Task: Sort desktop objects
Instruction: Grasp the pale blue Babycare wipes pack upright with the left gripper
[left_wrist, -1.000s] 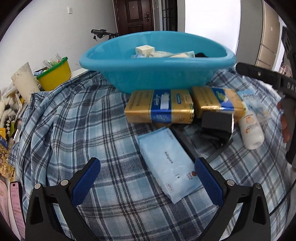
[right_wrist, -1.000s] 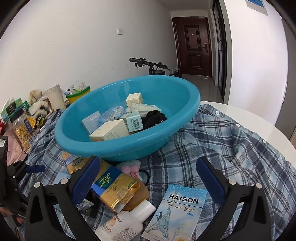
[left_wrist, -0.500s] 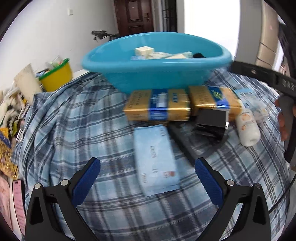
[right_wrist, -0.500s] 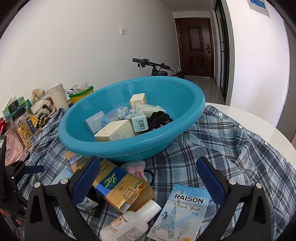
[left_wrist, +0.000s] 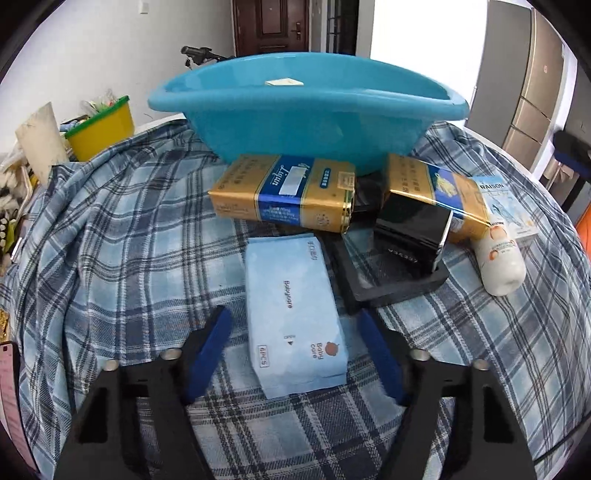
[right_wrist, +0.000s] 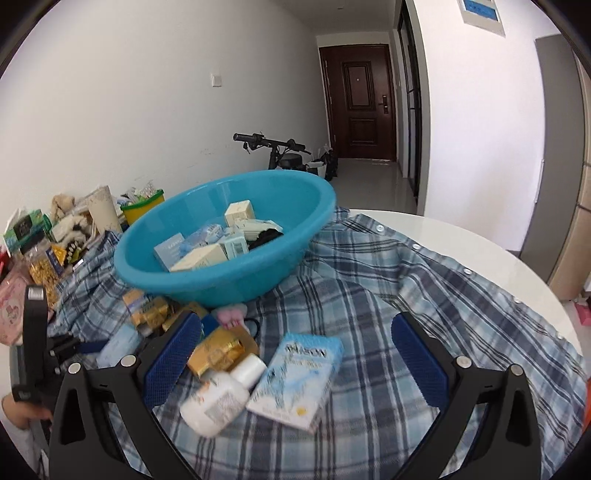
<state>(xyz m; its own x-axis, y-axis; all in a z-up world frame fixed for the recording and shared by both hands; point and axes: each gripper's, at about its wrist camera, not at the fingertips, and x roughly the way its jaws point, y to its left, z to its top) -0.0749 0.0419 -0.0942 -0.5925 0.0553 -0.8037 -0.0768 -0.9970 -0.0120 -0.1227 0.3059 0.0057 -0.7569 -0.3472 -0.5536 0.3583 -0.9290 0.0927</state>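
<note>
Left gripper (left_wrist: 295, 347) straddles the pale blue wipes pack (left_wrist: 295, 314) at lower centre, fingers apart; right gripper (right_wrist: 295, 354) gapes over 2 items

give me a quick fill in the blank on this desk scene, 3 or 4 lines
The wipes pack lies between the fingers of the ____ tool.
The small boxes sit inside the ____ basin.
The white bottle lies on its ____ on the plaid cloth.
The RAISON box lies to the ____ of the bottle in the right wrist view.

Missing words: left; blue; side; right
</note>
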